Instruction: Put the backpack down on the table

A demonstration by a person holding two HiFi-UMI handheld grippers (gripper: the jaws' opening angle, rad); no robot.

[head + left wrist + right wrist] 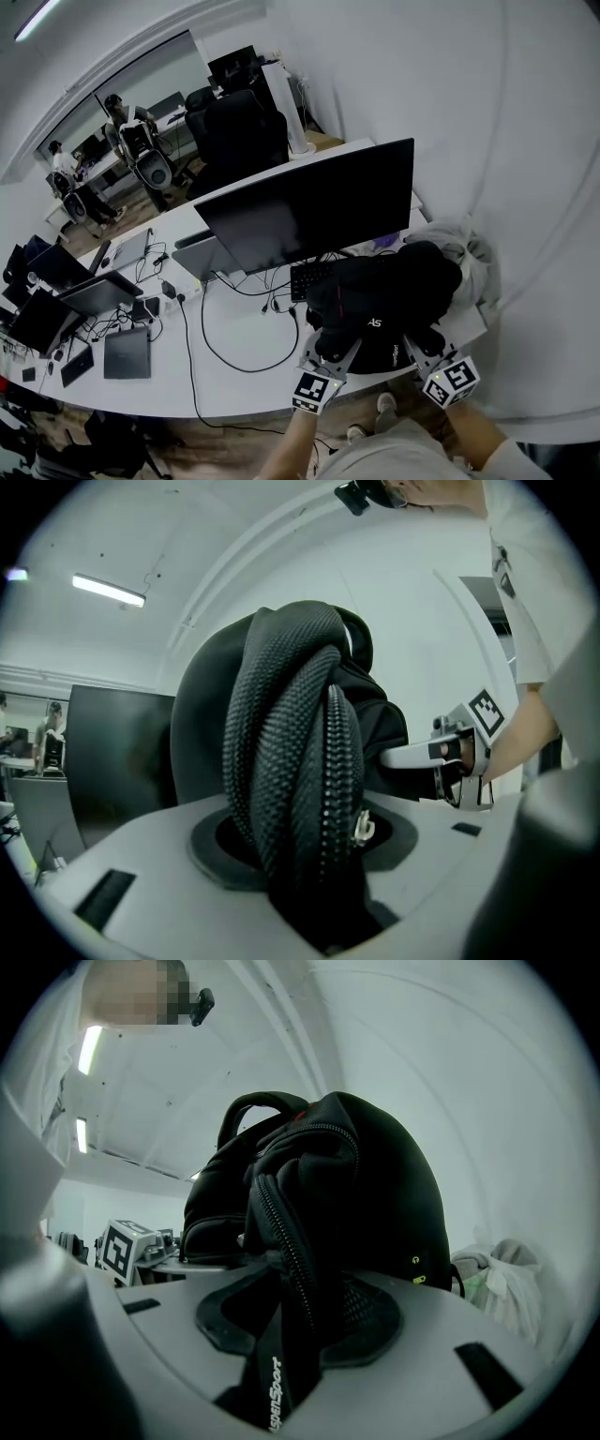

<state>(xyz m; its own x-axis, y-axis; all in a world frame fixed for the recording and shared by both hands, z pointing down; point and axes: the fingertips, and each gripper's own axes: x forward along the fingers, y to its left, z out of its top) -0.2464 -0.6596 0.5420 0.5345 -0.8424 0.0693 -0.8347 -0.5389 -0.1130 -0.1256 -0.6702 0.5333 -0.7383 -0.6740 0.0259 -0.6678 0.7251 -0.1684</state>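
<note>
The black backpack (pixel 384 300) rests on the white table (pixel 244 366) near its front right corner, in front of a big monitor. My left gripper (pixel 330 354) is at the pack's near left side, jaws spread, with a thick woven strap (pixel 300 761) and its zipper lying loose between them. At the near right side my right gripper (pixel 424 345) also stands open, and a printed strap (pixel 281 1372) of the backpack (pixel 356 1185) hangs in its gap. Each gripper view shows the other one beside the pack: the right gripper (pixel 459 752) and the left gripper (pixel 127 1246).
A large dark monitor (pixel 309 202) and a keyboard (pixel 309 277) stand just behind the pack. A white plastic bag (pixel 469 253) lies at its right, against the wall. Cables (pixel 202 328), laptops (pixel 127 352) and screens fill the table's left. People sit far back.
</note>
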